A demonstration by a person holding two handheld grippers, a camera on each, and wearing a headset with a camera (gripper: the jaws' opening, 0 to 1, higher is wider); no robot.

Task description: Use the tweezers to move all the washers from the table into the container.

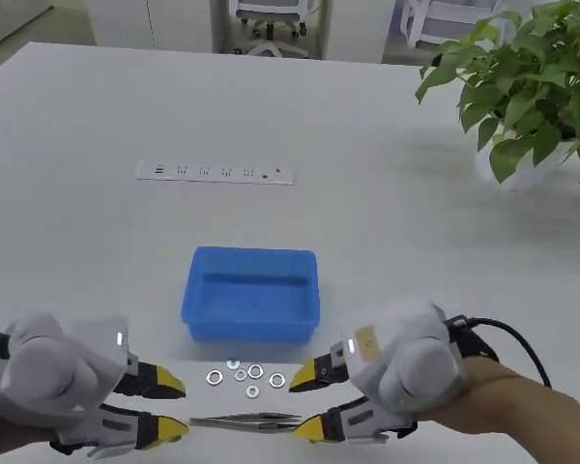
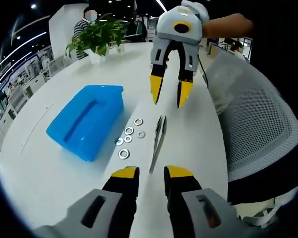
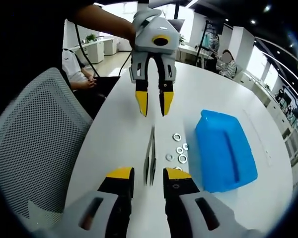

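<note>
- Left gripper (image 1: 181, 406): jaws parted, nothing held, low over the near edge of the table (image 1: 416, 242).
- Tweezers (image 1: 246, 420): flat on the table between the two grippers, neither touching them.
- Washers (image 1: 255, 371): about six, loose cluster just beyond the tweezers, in front of the blue container (image 1: 249, 329), whose inside looks bare.
- Right gripper (image 1: 298, 406): jaws parted, empty, facing the left one.
- Progress, as I judge it: nothing moved yet; tweezers need picking up first.

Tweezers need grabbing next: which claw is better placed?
Probably right: the tweezers reach well in between the open jaws of the right claw, while the left claw, also open, barely straddles their other end.
</note>
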